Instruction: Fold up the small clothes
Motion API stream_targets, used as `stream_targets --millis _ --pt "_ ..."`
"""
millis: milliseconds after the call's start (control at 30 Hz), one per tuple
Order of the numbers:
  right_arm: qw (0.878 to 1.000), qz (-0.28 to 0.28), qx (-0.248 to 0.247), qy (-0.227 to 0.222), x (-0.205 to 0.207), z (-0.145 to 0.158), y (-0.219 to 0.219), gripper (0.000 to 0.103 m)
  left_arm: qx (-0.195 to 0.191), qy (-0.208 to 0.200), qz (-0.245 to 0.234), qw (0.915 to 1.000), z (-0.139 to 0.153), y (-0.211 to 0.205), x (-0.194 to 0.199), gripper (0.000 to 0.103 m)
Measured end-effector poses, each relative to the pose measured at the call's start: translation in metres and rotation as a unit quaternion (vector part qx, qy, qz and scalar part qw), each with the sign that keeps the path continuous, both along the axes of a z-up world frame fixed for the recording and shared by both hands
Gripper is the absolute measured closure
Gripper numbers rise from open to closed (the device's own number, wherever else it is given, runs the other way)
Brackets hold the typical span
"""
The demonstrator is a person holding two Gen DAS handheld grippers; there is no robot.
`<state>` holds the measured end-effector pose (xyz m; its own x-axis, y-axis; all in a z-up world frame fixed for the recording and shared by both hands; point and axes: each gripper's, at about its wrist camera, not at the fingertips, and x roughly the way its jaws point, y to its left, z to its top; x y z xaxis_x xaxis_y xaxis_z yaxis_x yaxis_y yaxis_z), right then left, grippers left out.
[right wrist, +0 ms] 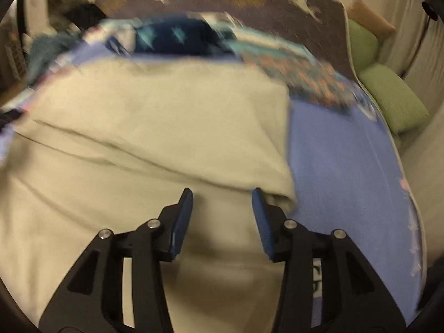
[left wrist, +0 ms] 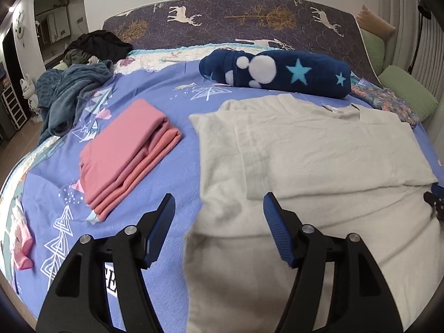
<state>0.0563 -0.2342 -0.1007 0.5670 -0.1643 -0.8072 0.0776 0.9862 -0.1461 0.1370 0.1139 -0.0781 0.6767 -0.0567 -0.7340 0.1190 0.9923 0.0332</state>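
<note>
Ahead of both sets of jaws, spread flat on the bed [left wrist: 166, 83]: cream shirt [left wrist: 305, 149], neck end far, hem end near. Right side of it already folded inward, flap edge running along the body, probably done to narrow the garment before a crosswise fold.

Left gripper [left wrist: 219, 213]: jaws stood wide apart, nothing between the pads, hovering over the shirt's left edge where cloth met blue bedspread. One pad over bedspread, the other over cloth. Looked positioned to straddle that edge for the next pinch, a judgement only.

Right gripper [right wrist: 222, 208]: jaws partly open, no cloth pinched; pads apart with the folded flap's near corner just beyond the right pad. Seemed a release posture, flap laid down and let go so it would stay flat. Right wrist view blurred, so fine contact not tellable.

Left of the left jaws, well apart from the shirt: pink folded garment [left wrist: 127, 155], stacked neatly, presumably set aside as finished. Further left, near the bed's edge, pink socks [left wrist: 20, 244], not yet paired or folded. Beyond the shirt, rolled navy blanket [left wrist: 277, 72] with stars, kept clear of the folding area. Far left, crumpled teal towel [left wrist: 72, 94] and dark clothes pile [left wrist: 100, 44], likely still waiting.
</note>
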Motion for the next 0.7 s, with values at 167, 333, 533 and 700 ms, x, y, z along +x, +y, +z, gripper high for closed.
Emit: stream_targets --millis 167,333,533,700 --pt "0.998 -0.011 0.054 -0.042 -0.014 0.020 -0.013 0.063 -0.008 0.003 -0.031 0.9995 -0.001 -0.004 -0.001 0.041" --pt "0.997 0.016 0.040 -0.065 -0.018 0.033 0.003 0.056 0.007 0.024 -0.043 0.9988 -0.010 -0.025 0.026 0.048" --pt "0.997 0.006 0.044 -0.057 -0.022 0.022 -0.003 0.054 -0.044 0.020 -0.023 0.9986 0.006 -0.019 0.030 0.097" --pt "0.996 -0.019 0.055 -0.065 -0.032 0.025 -0.025 0.050 -0.029 0.019 -0.037 0.9987 0.008 -0.008 0.004 0.094"
